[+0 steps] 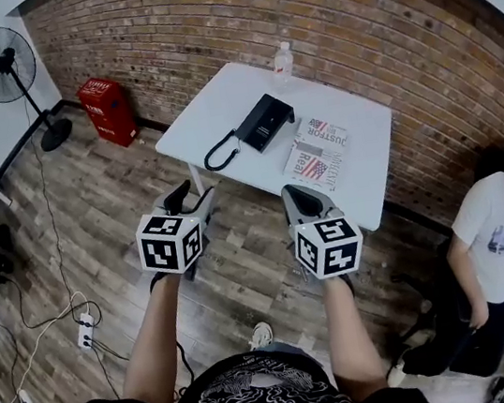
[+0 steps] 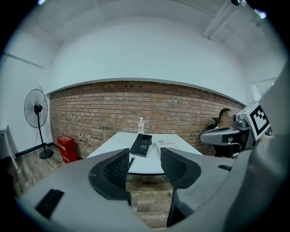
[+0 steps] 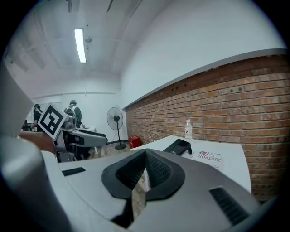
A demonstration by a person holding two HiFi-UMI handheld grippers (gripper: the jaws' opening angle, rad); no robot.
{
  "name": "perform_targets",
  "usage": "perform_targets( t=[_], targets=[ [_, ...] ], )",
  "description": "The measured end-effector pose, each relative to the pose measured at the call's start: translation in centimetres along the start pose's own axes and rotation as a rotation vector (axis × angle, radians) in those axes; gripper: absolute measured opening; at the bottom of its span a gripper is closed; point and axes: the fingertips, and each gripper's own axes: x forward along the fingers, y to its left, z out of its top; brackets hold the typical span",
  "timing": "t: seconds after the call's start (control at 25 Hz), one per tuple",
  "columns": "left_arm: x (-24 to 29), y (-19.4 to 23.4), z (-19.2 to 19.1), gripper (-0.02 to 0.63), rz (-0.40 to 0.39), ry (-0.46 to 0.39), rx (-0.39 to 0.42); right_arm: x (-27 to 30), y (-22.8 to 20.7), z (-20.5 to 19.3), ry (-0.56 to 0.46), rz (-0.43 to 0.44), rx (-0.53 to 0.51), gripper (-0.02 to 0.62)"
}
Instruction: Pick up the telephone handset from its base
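1. Tool state. The left gripper (image 1: 189, 199) has its jaws spread, with only floor and the distant table showing in the gap. The right gripper (image 1: 303, 201) has its jaws pressed together on nothing. I see both held over the wood floor, short of the white table (image 1: 211, 107).

2. Task item. The black telephone (image 1: 264, 122) sits near the middle of the table, well apart from both grippers. The handset lies on its base. A coiled cord (image 1: 220, 153) loops toward the near edge.

3. Surroundings.
- A clear water bottle (image 1: 282, 61) stands behind the telephone, near the brick wall.
- A printed paper (image 1: 316, 150) lies just beside the telephone, on its right.
- A red box (image 1: 108, 111) and a standing fan (image 1: 8, 75) are at the far left.
- A power strip (image 1: 85, 331) and cables lie on the floor at left.
- A person (image 1: 493, 238) is at the right, past the table corner.

4. Legible text. The paper's heading reads "JUSTFOR". The white lettering on the red box is too small to read.
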Motion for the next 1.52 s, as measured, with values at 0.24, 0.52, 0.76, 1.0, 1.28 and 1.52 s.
perform_targets(
  t=[0.24,0.52,0.76,1.0,1.28,1.52],
  targets=[
    [5.6,0.3,1.8,0.206,-0.016,0.010,0.003,3.4,-4.2,1.2,0.005,-0.004,0.002,0.000],
    [10.5,1.3,2.9,0.207,-0.034,0.025,0.006,6.8,-7.4,1.8,0.017,-0.005,-0.001,0.000],
    [14.2,1.7,3.5,0.207,-0.071,0.036,0.023,8.7,-9.6,2.0,0.024,-0.020,-0.010,0.000],
    [17.9,2.7,3.8,0.207,-0.132,0.048,0.027,10.8,-10.9,2.0,0.033,-0.050,-0.007,0.000],
    [23.5,5.5,3.8,0.216,-0.256,0.080,0.022,15.5,-12.0,2.4,0.050,-0.117,0.003,0.000],
    [28.9,7.6,4.0,0.218,-0.407,0.137,0.045,20.3,-13.2,3.5,0.063,-0.203,0.037,0.000]
  ],
)
